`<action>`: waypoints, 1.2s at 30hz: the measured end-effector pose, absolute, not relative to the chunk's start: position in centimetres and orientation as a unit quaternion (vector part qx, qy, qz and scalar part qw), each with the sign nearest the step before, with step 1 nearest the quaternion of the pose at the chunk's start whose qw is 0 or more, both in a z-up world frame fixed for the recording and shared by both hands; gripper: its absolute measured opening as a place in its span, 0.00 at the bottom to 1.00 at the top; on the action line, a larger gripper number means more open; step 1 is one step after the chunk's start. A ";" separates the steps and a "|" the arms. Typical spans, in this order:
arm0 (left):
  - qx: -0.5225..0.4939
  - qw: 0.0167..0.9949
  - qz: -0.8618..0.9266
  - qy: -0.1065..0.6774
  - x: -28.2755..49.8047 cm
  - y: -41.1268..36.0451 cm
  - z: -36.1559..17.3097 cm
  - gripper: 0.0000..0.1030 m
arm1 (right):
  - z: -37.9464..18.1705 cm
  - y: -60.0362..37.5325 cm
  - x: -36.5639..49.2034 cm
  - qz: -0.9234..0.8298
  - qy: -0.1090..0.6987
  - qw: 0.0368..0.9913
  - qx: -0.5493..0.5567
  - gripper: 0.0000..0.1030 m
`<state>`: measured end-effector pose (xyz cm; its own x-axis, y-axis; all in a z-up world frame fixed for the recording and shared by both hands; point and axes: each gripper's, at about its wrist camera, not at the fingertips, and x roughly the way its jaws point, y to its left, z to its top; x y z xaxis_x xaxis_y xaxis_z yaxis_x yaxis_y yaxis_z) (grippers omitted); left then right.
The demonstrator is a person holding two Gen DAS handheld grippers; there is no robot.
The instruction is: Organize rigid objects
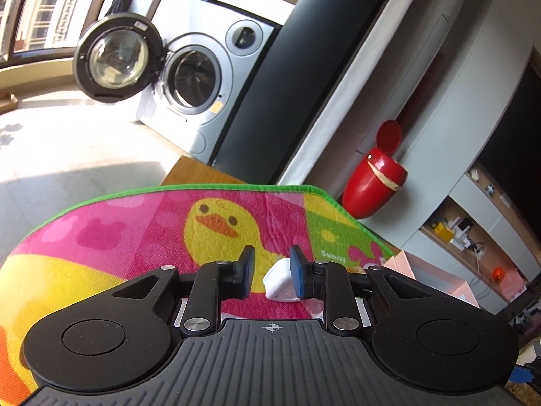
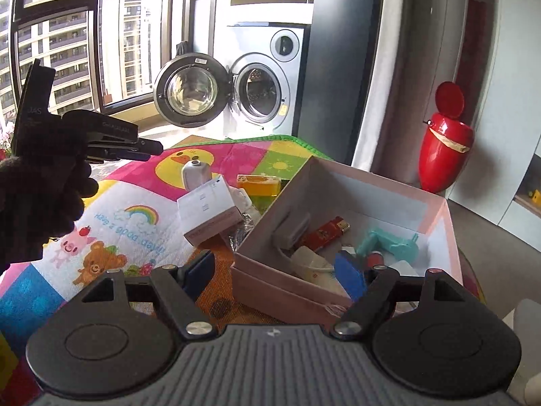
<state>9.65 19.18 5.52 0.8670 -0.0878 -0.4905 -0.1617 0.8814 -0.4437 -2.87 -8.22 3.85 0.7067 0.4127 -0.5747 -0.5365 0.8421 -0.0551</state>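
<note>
My left gripper [image 1: 272,275] hovers over the colourful play mat [image 1: 135,237], jaws partly open around a small white rounded object [image 1: 279,286] that rests against the right pad; no clamping shows. My right gripper [image 2: 275,272] is wide open, straddling the near wall of the pink box [image 2: 338,182]. The box holds a red lighter [image 2: 326,233], a teal plastic piece [image 2: 389,242], a blue item and white pieces. On the mat beside it lie a white carton [image 2: 208,211], a white gadget [image 2: 196,174] and an orange-yellow block [image 2: 260,186]. The left gripper also shows in the right wrist view [image 2: 148,150].
A washing machine [image 2: 260,77] with its door open stands behind the mat. A red bin [image 2: 443,159] with a flip lid stands at the right by the wall. Shelves [image 1: 473,233] with small items lie far right. Windows are at the left.
</note>
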 end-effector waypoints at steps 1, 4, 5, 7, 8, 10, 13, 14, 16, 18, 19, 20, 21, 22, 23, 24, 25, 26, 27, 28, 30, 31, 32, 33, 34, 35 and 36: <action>-0.233 0.938 0.014 0.258 10.3 19.1 5.8 0.24 | 3.9 -7.8 -2.8 0.265 0.284 0.916 -0.104 0.76; -0.191 0.943 0.006 0.271 12.8 18.0 6.7 0.24 | 3.4 -6.5 -3.8 0.268 0.277 0.919 -0.083 0.76; -0.178 0.945 -0.004 0.275 13.2 17.2 7.0 0.24 | 3.2 -6.3 -4.3 0.268 0.276 0.919 -0.080 0.76; -0.168 0.942 -0.053 0.286 13.3 15.9 7.1 0.24 | 2.5 -6.3 -5.5 0.273 0.274 0.918 -0.082 0.76; -0.166 0.938 -0.072 0.296 13.3 15.4 7.0 0.24 | 2.2 -6.5 -6.0 0.273 0.273 0.918 -0.087 0.76; -0.154 0.928 -0.097 0.324 13.1 14.2 5.9 0.25 | 1.7 -7.6 -6.8 0.267 0.273 0.919 -0.095 0.76; -0.144 0.923 -0.083 0.346 12.9 13.5 4.5 0.24 | 1.2 -9.7 -6.7 0.255 0.284 0.921 -0.080 0.76; -0.148 0.920 -0.082 0.352 12.9 13.5 4.1 0.24 | 1.0 -10.3 -6.6 0.254 0.289 0.920 -0.072 0.76; -0.156 0.915 -0.088 0.361 12.8 13.5 3.4 0.25 | 0.5 -11.3 -6.3 0.254 0.300 0.917 -0.061 0.76; -0.150 0.914 -0.099 0.363 12.4 13.4 3.4 0.25 | -0.1 -12.0 -5.6 0.251 0.314 0.914 -0.057 0.76; -0.143 0.914 -0.105 0.366 12.1 13.3 3.4 0.25 | -0.3 -12.4 -5.3 0.248 0.316 0.914 -0.057 0.76; -0.134 0.913 -0.109 0.369 11.7 13.2 3.5 0.25 | -0.4 -12.6 -5.0 0.242 0.317 0.915 -0.056 0.76; -0.125 0.914 -0.112 0.370 11.2 13.0 3.6 0.25 | -0.6 -12.9 -4.4 0.227 0.316 0.920 -0.056 0.76; -0.108 0.916 -0.116 0.369 10.6 12.7 3.7 0.25 | -0.7 -13.1 -3.8 0.211 0.314 0.924 -0.056 0.76; -0.095 0.917 -0.119 0.369 10.1 12.5 3.8 0.25 | -0.7 -13.3 -3.1 0.200 0.314 0.926 -0.054 0.76; -0.085 0.917 -0.122 0.369 9.6 12.4 3.8 0.25 | -0.7 -13.5 -2.3 0.201 0.319 0.925 -0.043 0.76; -0.077 0.917 -0.125 0.370 9.2 12.2 3.8 0.25 | -0.7 -13.6 -1.7 0.199 0.322 0.925 -0.034 0.76; -0.074 0.917 -0.126 0.371 8.9 12.1 3.7 0.25 | -0.7 -13.7 -0.9 0.194 0.322 0.926 -0.029 0.76; -0.074 0.917 -0.126 0.372 8.6 12.1 3.6 0.25 | -0.8 -13.6 -0.1 0.189 0.321 0.928 -0.029 0.76; -0.078 0.917 -0.124 0.371 8.4 12.1 3.5 0.25 | -0.9 -13.5 0.7 0.181 0.320 0.929 -0.031 0.76; -0.092 0.916 -0.122 0.371 8.2 12.4 3.1 0.25 | -1.0 -13.1 2.2 0.170 0.318 0.932 -0.034 0.77; -0.101 0.915 -0.120 0.371 8.3 12.6 3.0 0.25 | -1.0 -12.9 2.8 0.170 0.318 0.932 -0.036 0.77; -0.108 0.915 -0.120 0.369 8.3 12.8 2.9 0.25 | -1.1 -12.5 3.4 0.174 0.317 0.932 -0.039 0.77; -0.117 0.915 -0.119 0.368 8.3 12.9 2.9 0.26 | -1.1 -12.0 3.8 0.175 0.317 0.931 -0.043 0.77; -0.122 0.914 -0.119 0.367 8.3 13.1 2.9 0.26 | -1.1 -11.6 4.1 0.182 0.317 0.930 -0.047 0.77; -0.127 0.915 -0.117 0.366 8.3 13.2 2.8 0.26 | -1.1 -11.1 4.1 0.195 0.318 0.927 -0.049 0.77; -0.131 0.915 -0.114 0.364 8.4 13.4 2.8 0.26 | -1.0 -10.6 4.0 0.212 0.318 0.923 -0.049 0.77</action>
<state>8.39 13.39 2.82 0.7091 -0.3037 -0.6364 0.1126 0.9397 -0.3229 3.99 -10.58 -1.05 0.7071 0.3600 -0.6086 -0.4230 0.9051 0.0438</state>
